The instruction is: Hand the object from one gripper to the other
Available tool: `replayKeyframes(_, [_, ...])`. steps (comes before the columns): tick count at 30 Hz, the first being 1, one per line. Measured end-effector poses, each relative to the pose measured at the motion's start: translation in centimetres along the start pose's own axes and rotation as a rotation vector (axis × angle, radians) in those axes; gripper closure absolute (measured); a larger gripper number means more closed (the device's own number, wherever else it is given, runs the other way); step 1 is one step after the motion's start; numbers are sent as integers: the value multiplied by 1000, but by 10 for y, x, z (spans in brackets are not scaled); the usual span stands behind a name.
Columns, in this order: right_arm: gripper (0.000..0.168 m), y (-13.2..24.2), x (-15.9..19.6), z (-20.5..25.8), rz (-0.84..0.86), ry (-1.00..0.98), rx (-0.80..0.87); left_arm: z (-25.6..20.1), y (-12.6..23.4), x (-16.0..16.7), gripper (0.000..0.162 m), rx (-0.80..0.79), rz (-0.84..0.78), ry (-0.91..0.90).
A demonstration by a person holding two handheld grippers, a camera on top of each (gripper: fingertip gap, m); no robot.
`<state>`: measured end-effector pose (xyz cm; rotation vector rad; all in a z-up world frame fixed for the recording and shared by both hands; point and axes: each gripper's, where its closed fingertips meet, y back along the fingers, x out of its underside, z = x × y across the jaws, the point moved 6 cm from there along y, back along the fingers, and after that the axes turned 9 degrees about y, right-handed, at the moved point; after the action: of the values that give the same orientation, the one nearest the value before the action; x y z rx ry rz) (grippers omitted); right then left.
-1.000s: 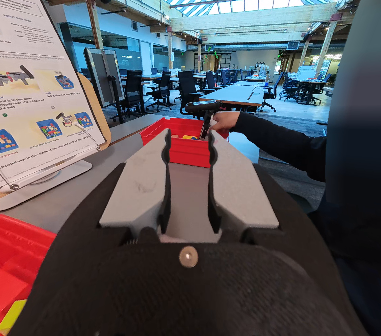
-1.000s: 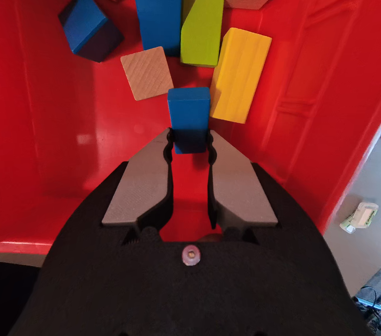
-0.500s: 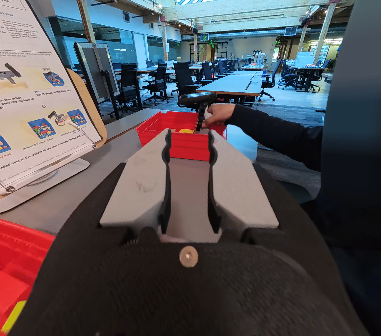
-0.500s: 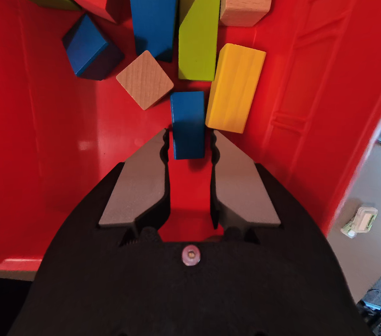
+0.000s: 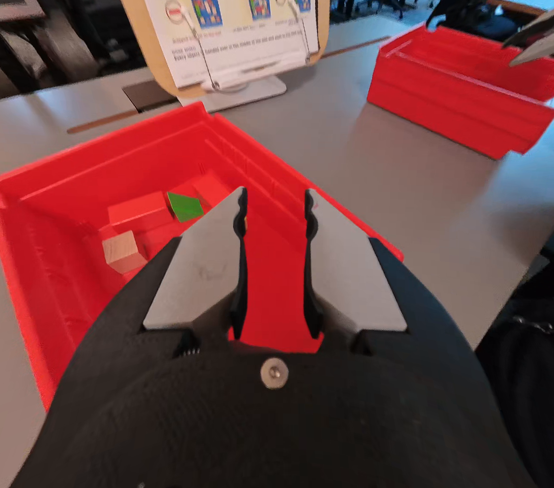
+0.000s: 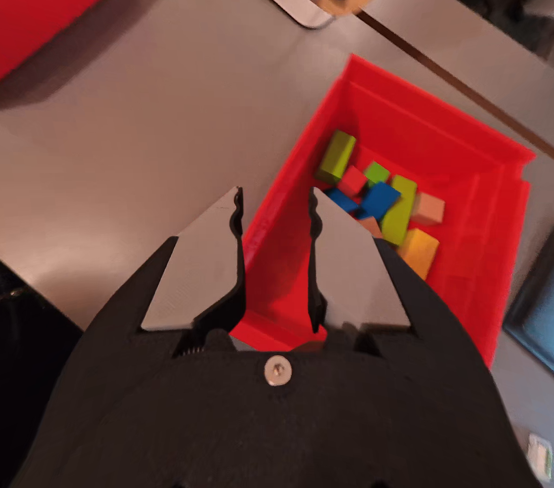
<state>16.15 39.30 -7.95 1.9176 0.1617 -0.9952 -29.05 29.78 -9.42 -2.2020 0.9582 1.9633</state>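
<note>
Red bin (image 6: 494,278) at 2 o'clock holds the blocks (image 6: 380,201); nothing is held by the right gripper (image 6: 275,198) or left gripper (image 5: 274,201), both open. No handover is started yet.

Blocks (image 6: 380,198) in bin (image 6: 491,278) — on table (image 6: 165,114)

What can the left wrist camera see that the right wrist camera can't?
Only the left wrist view shows the left claw, open over a red bin holding a wooden cube and a green block. Only the right wrist view shows the right claw, open and empty, and the blue block and yellow block in the other bin. Both show the grey table and the instruction stand.
</note>
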Motion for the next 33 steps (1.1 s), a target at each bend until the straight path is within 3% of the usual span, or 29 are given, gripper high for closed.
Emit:
replayKeyframes(4, [127,6,-30,38,-103,105,-103,15,-24,17,123,17,180,-28])
replayKeyframes(7, [127,10,-49,59,-161,150,-168,30,-48,24,123,13,404,-99])
replayKeyframes(13, [129,19,-63,82,-260,199,-203,55,-94,36,124,-100,714,-266])
replayKeyframes(20, [129,29,-58,75,-325,161,-218,61,-113,59,134,-83,850,-265])
replayKeyframes(24, [130,29,-53,75,-349,144,-241,56,-113,58,136,-51,817,-242])
replayKeyframes(27, [130,31,-52,79,-377,137,-286,52,-99,39,136,-116,699,-298])
replayKeyframes(31, [129,35,-63,91,-432,141,-381,18,-64,-19,136,-179,284,-371])
replayKeyframes(33, [129,39,-72,105,-500,139,-481,-29,-43,-45,136,-78,-29,-515])
